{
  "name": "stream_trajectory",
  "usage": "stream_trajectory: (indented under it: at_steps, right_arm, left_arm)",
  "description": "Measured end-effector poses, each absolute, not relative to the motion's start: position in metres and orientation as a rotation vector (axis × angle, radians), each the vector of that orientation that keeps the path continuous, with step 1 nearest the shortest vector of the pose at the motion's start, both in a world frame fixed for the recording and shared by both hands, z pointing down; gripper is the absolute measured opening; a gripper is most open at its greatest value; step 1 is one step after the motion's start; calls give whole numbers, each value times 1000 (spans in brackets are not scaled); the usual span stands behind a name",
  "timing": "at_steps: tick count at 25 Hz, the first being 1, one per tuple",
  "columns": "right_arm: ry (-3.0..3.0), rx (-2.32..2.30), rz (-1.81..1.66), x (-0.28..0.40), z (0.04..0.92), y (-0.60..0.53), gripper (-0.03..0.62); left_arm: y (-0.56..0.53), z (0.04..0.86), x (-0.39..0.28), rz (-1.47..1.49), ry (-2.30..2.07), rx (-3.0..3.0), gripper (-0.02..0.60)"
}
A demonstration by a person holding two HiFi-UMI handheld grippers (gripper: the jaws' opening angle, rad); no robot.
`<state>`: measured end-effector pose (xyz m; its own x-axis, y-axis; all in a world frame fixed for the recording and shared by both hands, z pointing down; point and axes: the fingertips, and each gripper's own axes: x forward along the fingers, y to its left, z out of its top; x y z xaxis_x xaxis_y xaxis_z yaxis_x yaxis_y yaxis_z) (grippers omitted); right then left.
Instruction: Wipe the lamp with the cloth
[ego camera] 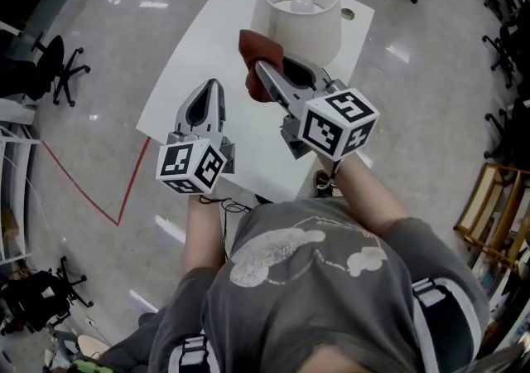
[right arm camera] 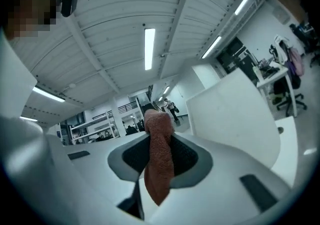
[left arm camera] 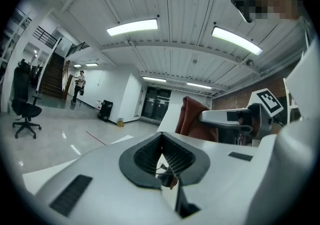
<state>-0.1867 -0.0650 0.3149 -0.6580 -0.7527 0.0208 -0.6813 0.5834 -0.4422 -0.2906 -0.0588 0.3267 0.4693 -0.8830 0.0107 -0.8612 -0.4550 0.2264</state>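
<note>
**Head view, with both gripper views.** Left tongs (ego camera: 210, 89): jaws together, tip against tip, nothing between them, as the left gripper view confirms (left arm camera: 161, 138). They hover over the white worktop (ego camera: 207, 48) at about 8 o'clock from the cloth. Cloth (ego camera: 252, 48): a rust-red wad pinched in the right tongs (ego camera: 269, 66), with a loose tail hanging below the jaws in the right gripper view (right arm camera: 159, 169). Lamp (ego camera: 300, 11): it stands at the 12 o'clock end of the worktop, with a white drum shade and the bulb visible through its open top. The cloth lies at about 8 o'clock of the shade, either just beside its wall or brushing it; contact cannot be confirmed.

**Technique.** The step in hand appears to be bringing the cloth onto the shade. Present the bunched face of the cloth, not the bare jaw tips. Press lightly, since a shade of this kind probably dents or tips easily, and stroke along the curve of the wall. The idle left tongs could steady the lamp from the 9 o'clock side if it rocks.

**Pose.** Left forearm is drawn in, with its tongs pointing to 12 o'clock. Right forearm reaches further, with its tongs angled toward 11 o'clock and the marker cube nearest the body.
</note>
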Motion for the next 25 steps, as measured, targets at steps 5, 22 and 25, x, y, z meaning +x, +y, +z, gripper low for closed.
stream_trajectory:
  at_steps: [5, 22, 25]
  right_arm:
    - [2600, -1187, -620, -145, 293, -82, 91]
    - [2808, -1101, -800, -108, 383, -76, 91]
    - [2841, -1083, -825, -102, 393, -74, 91]
  left_arm:
    - [-55, 310, -262, -165, -1552, 2544, 8]
    - [-27, 360, -217, -85, -1752, 2337, 8]
    - [-20, 368, -211, -75, -1778, 2293, 8]
